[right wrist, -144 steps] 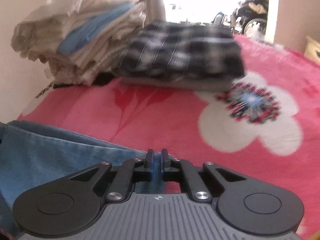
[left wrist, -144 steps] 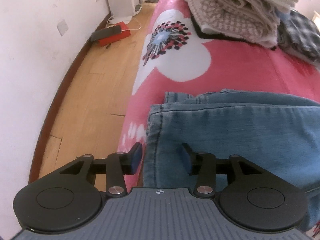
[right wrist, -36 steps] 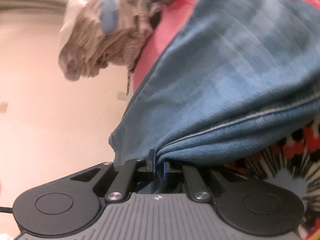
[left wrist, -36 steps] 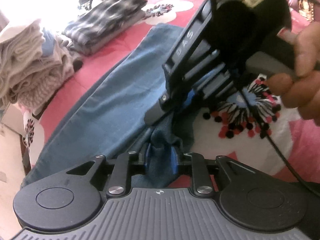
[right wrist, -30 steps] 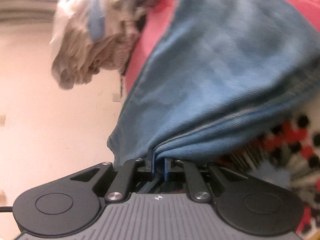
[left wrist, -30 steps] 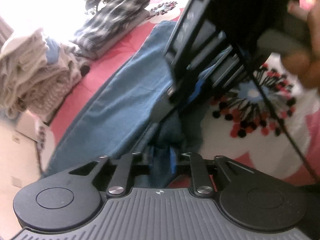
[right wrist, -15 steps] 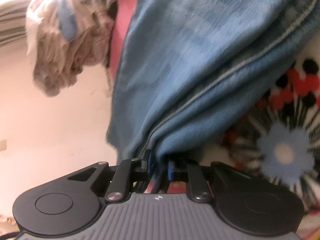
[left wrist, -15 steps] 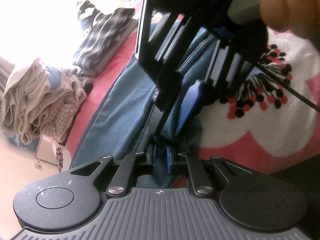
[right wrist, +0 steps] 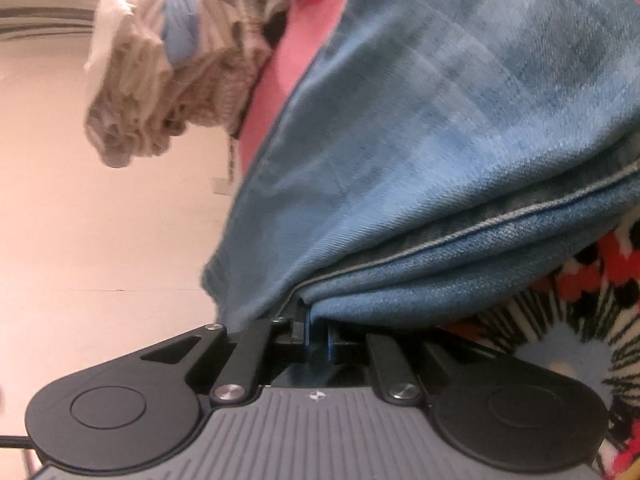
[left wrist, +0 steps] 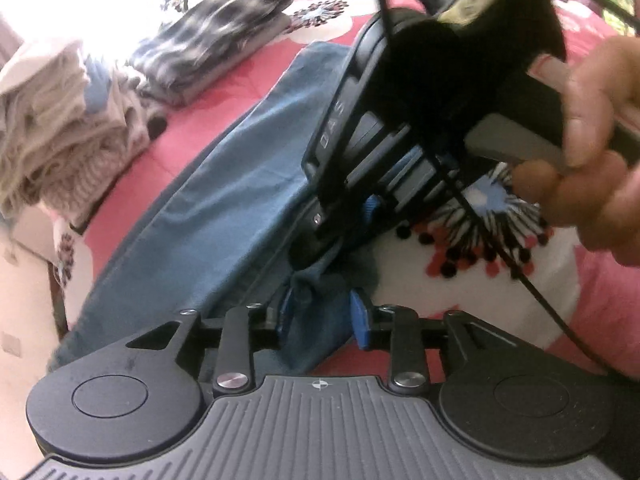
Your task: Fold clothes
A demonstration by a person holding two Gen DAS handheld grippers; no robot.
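Note:
Blue jeans point(left wrist: 224, 208) lie lengthwise on a pink flowered blanket point(left wrist: 480, 292). My left gripper point(left wrist: 320, 322) sits at their near end. Its jaws are opening, and a bunched fold of denim still stands loosely between the blue pads. Just beyond it, a hand point(left wrist: 592, 152) holds my right gripper point(left wrist: 336, 236), which pinches the same end of the jeans. In the right wrist view the right gripper point(right wrist: 318, 334) is closing tight on the folded denim edge, and the jeans point(right wrist: 440, 160) spread away from it.
A stack of folded pale clothes point(left wrist: 52, 128) stands at the far left of the bed, seen also as the pale stack point(right wrist: 168, 80). A folded plaid garment point(left wrist: 216, 44) lies behind the jeans. The bed edge and wall run along the left.
The left jaws have spread apart around the denim they were pinching. The right gripper stays clamped on the jeans edge and has shifted a little in the left view.

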